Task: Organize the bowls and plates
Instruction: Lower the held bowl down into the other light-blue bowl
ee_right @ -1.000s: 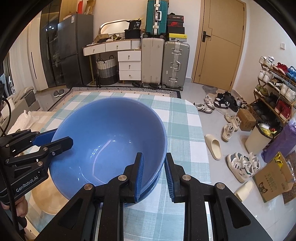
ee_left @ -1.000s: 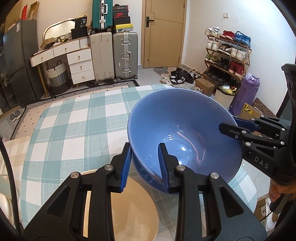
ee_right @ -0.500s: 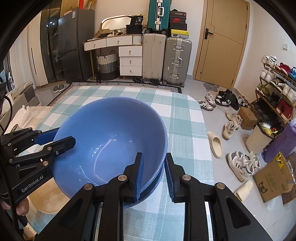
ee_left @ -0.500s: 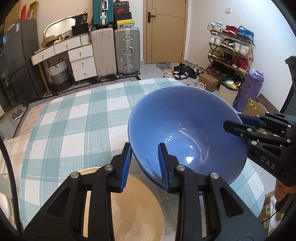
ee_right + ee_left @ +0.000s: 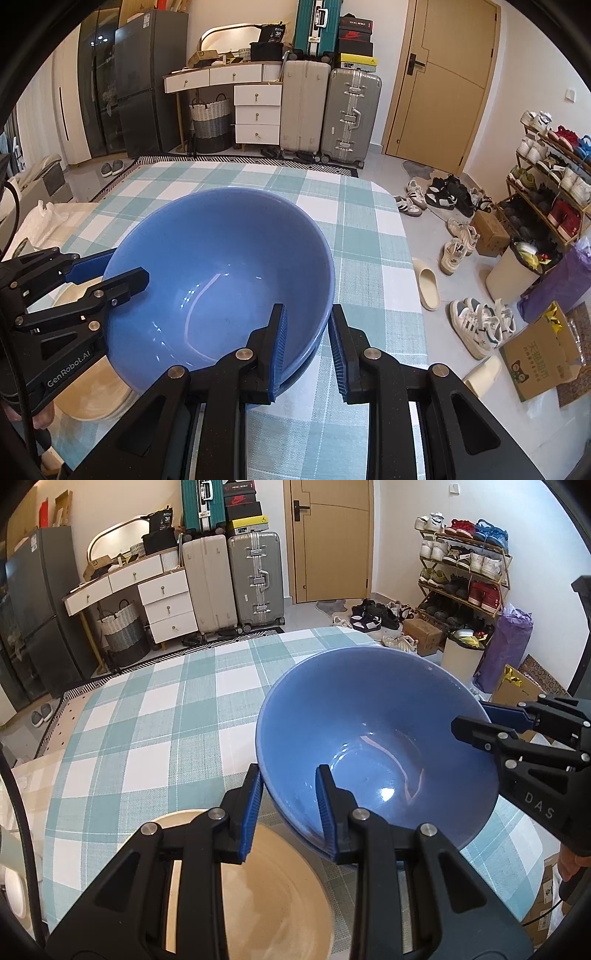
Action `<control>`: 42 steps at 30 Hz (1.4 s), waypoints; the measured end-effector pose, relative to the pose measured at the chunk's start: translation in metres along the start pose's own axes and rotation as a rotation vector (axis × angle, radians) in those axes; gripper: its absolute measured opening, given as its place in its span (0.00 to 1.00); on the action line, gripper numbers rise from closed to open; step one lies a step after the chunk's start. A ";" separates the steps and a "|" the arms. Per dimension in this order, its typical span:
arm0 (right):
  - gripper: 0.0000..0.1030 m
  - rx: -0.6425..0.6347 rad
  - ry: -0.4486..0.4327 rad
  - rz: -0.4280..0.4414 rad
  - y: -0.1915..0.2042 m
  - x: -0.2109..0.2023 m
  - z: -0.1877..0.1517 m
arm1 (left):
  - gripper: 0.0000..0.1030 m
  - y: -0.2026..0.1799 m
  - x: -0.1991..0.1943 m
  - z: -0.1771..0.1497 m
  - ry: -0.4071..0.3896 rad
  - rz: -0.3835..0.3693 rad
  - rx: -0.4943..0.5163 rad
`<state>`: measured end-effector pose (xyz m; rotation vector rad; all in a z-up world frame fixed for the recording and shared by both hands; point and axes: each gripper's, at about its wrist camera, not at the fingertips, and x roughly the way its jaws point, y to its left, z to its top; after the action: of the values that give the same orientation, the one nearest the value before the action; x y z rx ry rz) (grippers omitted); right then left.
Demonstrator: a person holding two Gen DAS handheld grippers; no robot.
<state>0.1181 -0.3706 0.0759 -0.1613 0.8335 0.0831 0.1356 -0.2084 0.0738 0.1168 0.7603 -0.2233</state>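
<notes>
A large blue bowl (image 5: 376, 738) (image 5: 221, 266) is held over the checked tablecloth (image 5: 147, 720) (image 5: 369, 258) by both grippers on opposite sides of its rim. My left gripper (image 5: 289, 771) (image 5: 127, 264) is shut on the near-left rim, one pad inside and one outside. My right gripper (image 5: 307, 308) (image 5: 471, 716) is shut on the opposite rim the same way. A second blue edge (image 5: 299, 836) (image 5: 304, 369) shows just under the bowl; I cannot tell whether it is another bowl. A beige dish (image 5: 266, 886) (image 5: 88, 387) sits right beside the bowl, under my left gripper.
The table's right edge (image 5: 410, 266) drops to a floor with scattered shoes (image 5: 476, 325) and a cardboard box (image 5: 539, 350). Suitcases (image 5: 232, 579), a drawer unit (image 5: 166, 602) and a shoe rack (image 5: 465, 576) stand beyond the table.
Both grippers have sunk with the blue bowl, bringing it closer to the cloth and the beige dish. Neither grip has changed.
</notes>
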 end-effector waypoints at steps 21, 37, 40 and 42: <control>0.23 -0.040 0.007 -0.034 0.008 0.008 -0.005 | 0.25 0.006 0.016 -0.015 0.025 -0.010 -0.005; 0.23 -0.068 0.015 -0.064 0.013 0.016 -0.009 | 0.25 0.007 0.025 -0.021 0.026 0.000 0.009; 0.24 -0.071 0.022 -0.061 0.013 0.019 -0.010 | 0.25 0.007 0.028 -0.023 0.027 0.001 0.010; 0.24 -0.075 0.024 -0.062 0.013 0.020 -0.011 | 0.25 0.007 0.028 -0.023 0.027 0.000 0.010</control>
<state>0.1218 -0.3599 0.0528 -0.2586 0.8490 0.0539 0.1419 -0.2016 0.0379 0.1289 0.7858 -0.2260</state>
